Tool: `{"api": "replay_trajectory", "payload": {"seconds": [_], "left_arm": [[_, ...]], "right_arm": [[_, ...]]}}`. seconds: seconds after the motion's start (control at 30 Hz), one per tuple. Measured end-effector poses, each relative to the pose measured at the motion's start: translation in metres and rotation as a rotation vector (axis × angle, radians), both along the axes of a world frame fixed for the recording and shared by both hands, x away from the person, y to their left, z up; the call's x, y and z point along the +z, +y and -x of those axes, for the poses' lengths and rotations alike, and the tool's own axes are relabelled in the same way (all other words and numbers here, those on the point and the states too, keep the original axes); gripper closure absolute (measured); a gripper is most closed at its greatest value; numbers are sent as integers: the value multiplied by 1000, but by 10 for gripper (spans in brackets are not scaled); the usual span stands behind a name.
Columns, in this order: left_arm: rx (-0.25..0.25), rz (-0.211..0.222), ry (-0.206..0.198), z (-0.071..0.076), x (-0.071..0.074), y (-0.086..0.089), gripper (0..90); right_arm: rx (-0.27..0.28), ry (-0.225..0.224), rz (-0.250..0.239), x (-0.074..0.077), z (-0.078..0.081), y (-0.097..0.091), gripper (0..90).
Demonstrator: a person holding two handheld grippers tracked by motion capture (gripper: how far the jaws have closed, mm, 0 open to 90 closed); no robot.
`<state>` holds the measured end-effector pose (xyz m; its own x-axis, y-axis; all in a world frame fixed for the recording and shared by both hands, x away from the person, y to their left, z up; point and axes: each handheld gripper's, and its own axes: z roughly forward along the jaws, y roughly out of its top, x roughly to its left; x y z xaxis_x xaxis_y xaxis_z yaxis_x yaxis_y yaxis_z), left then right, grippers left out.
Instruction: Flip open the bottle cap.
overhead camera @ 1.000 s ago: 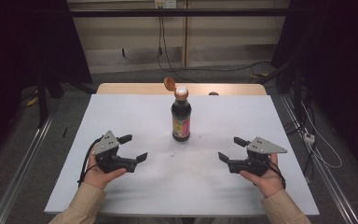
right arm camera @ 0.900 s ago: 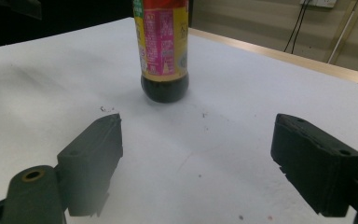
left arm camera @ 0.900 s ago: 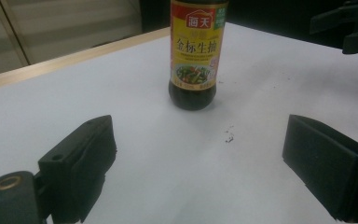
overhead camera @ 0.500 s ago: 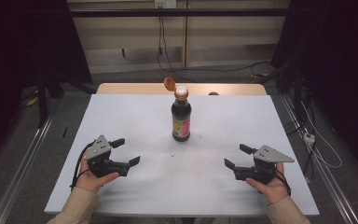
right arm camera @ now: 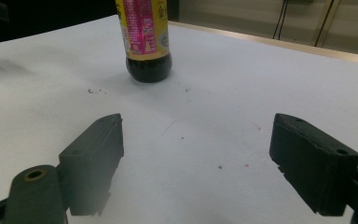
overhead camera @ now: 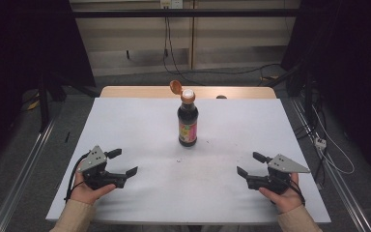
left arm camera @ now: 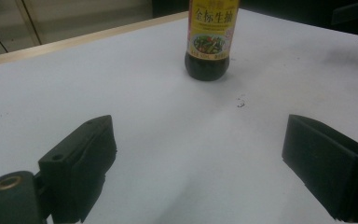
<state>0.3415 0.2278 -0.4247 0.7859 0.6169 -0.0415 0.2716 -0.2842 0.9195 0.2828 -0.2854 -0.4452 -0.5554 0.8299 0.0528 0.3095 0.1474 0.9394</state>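
The left gripper [overhead camera: 124,163] hangs low over the near left part of the table [overhead camera: 140,121], its jaws spread wide with nothing between them and touching nothing. The right gripper [overhead camera: 249,164] sits likewise over the near right part, jaws spread and empty. Each is held in one of the person's hands, sleeves coming in from the near edge.

The bottle [overhead camera: 188,118] stands upright on the table well ahead of both grippers, about midway between them: ahead and to the right of the left gripper, ahead and to the left of the right one. It holds a dark liquid. Its orange flip cap [overhead camera: 175,87] is swung open and tilted off to the side of the neck.

The high view shows the cap and white neck; each gripper view cuts the bottle off above the label. The left gripper view shows a yellow label with a food picture [left arm camera: 213,28], the right gripper view a pink printed side [right arm camera: 143,25] and small dark specks [right arm camera: 93,91] on the table near the bottle's base.
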Motion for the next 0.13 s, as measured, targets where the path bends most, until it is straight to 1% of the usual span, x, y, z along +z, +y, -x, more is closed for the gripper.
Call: {"api": "replay_trajectory", "payload": {"seconds": [0.13], "left_arm": [[0,1,-1,0,0,-1,94]], "right_arm": [[0,-4,6,0,0,0,168]]}}
